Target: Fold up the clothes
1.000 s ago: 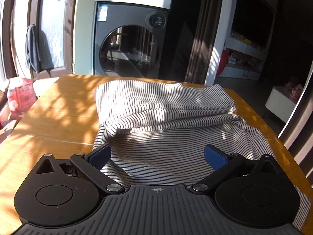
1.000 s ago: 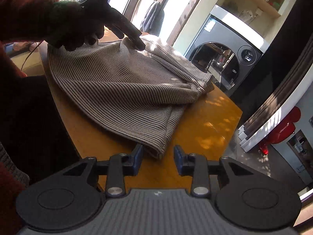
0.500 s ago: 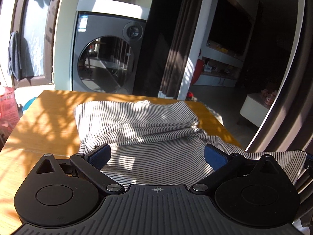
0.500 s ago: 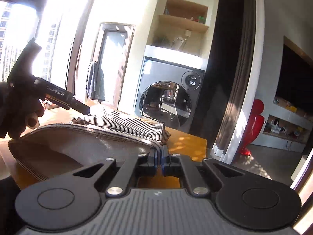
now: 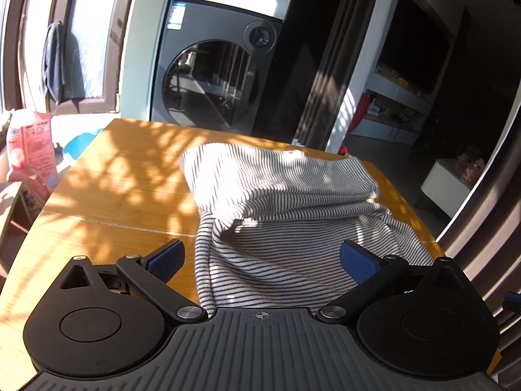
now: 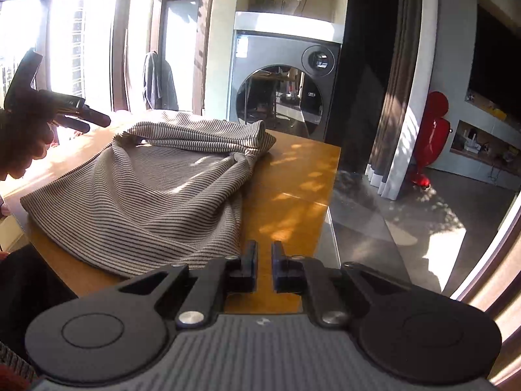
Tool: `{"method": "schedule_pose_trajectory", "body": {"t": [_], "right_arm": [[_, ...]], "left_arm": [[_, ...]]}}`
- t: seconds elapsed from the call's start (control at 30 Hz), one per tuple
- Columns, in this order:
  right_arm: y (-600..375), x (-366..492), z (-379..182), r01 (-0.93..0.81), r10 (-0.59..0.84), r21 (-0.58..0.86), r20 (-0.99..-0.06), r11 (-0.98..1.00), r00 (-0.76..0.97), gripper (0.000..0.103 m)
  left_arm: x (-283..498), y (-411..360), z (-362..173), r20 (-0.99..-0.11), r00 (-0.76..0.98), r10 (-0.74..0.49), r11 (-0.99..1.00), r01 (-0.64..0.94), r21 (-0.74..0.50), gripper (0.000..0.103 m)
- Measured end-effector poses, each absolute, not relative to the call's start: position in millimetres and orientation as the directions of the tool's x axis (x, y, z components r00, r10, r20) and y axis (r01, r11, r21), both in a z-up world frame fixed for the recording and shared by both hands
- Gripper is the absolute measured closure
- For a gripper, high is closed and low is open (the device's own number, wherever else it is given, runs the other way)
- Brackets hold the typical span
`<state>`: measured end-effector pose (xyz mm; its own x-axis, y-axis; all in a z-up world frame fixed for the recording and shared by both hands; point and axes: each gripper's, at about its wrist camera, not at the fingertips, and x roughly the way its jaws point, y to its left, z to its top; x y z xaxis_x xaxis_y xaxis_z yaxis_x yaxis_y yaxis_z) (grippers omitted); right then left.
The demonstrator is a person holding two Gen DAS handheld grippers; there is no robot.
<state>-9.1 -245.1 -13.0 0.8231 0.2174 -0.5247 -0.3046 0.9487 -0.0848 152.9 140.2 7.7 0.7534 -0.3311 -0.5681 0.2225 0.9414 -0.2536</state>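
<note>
A black-and-white striped top [image 5: 283, 195] lies on the wooden table [image 5: 123, 189], its far part folded over into a thick band. My left gripper [image 5: 260, 260] stands wide open just above the top's near part, with the cloth below the blue pads [image 5: 358, 264] and nothing pinched. In the right wrist view the same top [image 6: 146, 189] spreads to the left. There my right gripper [image 6: 264, 260] sits at the table's near edge beside the hem, its jaws a narrow gap apart with only wood showing between them. A hand holds the left gripper [image 6: 81, 119] at the far left.
A washing machine [image 5: 215, 78] stands behind the table. A pink package [image 5: 29, 150] sits off the table's left side. The table's right edge [image 6: 332, 195] drops to the floor, with a curtain [image 6: 400, 97] and a red object [image 6: 429, 130] beyond.
My right gripper was shut on the lifted hem half a second ago; now the hem lies on the table and the jaws stand slightly apart. The left gripper stayed open.
</note>
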Motion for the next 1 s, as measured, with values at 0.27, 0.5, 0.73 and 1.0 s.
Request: {"method": "schedule_pose_trajectory", "body": {"t": [0.27, 0.5, 0.73, 1.0], "right_arm": [[-183, 74, -35, -0.518, 0.43, 0.03, -0.601, 0.855, 0.674, 0.067], [-190, 111, -40, -0.541, 0.406, -0.001, -0.66, 0.841, 0.632, 0.058], [-173, 185, -6, -0.494, 0.398, -0.048, -0.527, 0.868, 0.751, 0.056], [-128, 302, -11, -0.457, 0.404, 0.057, -0.575, 0.887, 0.712, 0.066]], "left_arm": [[122, 110, -23, -0.703, 0.578, -0.415, 0.89, 0.418, -0.182, 0.004], [129, 127, 3, -0.651, 0.615, -0.444, 0.884, 0.421, -0.205, 0.004], [216, 104, 28, -0.527, 0.743, -0.412, 0.91, 0.363, -0.199, 0.019], [278, 91, -22, -0.677, 0.679, -0.285, 0.958, 0.212, -0.191, 0.023]]}}
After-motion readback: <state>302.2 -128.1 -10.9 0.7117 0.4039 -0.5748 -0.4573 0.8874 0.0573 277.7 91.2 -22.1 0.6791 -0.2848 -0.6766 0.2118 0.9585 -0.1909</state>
